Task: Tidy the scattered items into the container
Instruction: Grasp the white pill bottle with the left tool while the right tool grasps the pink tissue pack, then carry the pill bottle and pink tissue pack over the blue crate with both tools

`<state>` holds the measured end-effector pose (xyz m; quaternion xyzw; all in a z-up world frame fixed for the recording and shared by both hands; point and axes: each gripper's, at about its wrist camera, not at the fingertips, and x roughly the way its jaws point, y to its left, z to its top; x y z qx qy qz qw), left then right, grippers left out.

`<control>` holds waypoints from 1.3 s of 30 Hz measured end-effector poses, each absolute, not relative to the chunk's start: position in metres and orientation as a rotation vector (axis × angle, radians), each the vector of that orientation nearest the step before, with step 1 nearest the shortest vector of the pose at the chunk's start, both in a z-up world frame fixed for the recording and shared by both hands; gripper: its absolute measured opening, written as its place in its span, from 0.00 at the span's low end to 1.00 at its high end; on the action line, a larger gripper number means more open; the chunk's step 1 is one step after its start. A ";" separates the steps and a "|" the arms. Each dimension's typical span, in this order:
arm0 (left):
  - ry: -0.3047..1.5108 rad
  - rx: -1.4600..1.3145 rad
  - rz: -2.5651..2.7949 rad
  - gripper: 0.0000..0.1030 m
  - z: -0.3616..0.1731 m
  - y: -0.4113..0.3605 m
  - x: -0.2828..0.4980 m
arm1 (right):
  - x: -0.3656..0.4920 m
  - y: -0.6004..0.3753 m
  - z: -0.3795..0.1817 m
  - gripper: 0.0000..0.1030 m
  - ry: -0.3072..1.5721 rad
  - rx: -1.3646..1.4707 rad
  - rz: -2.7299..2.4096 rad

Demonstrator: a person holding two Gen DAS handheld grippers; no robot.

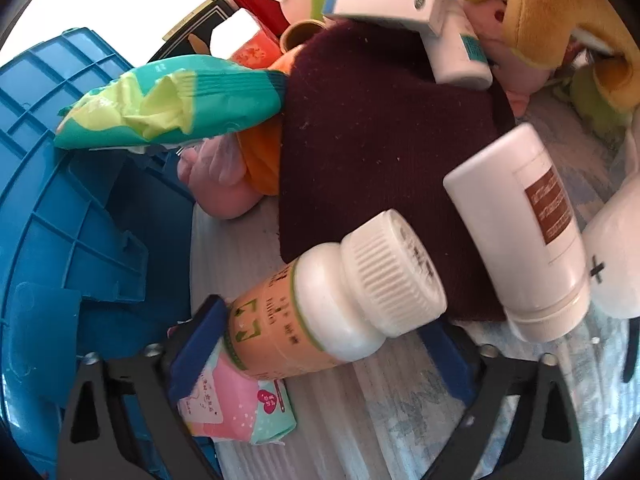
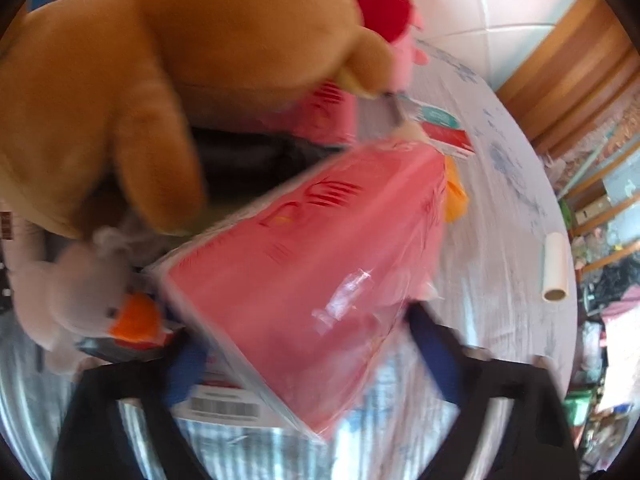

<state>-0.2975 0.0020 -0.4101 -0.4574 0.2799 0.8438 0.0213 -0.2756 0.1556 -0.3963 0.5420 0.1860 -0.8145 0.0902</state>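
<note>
In the left wrist view a bottle [image 1: 320,312] with a peach label and a white ribbed cap lies slanted on the tablecloth between the fingers of my left gripper [image 1: 324,348]. The left pad [image 1: 200,340] touches its base; the right pad stands clear of its shoulder, so the jaws are open. The blue ribbed container [image 1: 60,208] fills the left side. In the blurred right wrist view my right gripper [image 2: 308,356] has both blue pads against the sides of a pink plastic-wrapped tissue pack [image 2: 304,256], shut on it.
A maroon knit cloth [image 1: 380,140], a white bottle with a brown label [image 1: 520,232], a green wipes pack [image 1: 172,104] and a small pink packet [image 1: 236,404] crowd the left gripper. A brown plush [image 2: 140,80], a grey plush [image 2: 80,292] and a cardboard tube [image 2: 556,268] surround the right.
</note>
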 end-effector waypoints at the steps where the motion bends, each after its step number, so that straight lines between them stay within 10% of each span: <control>1: 0.841 -1.416 2.622 0.78 -0.406 0.001 -0.297 | -0.276 0.163 -0.397 0.66 0.504 1.622 -2.418; 6: 0.647 -1.396 2.610 0.58 -0.386 -0.001 -0.291 | -0.263 0.192 -0.389 0.58 0.412 1.604 -2.411; 39: 0.229 -1.558 2.553 0.53 -0.413 -0.026 -0.263 | -0.197 0.233 -0.337 0.58 0.223 1.565 -2.350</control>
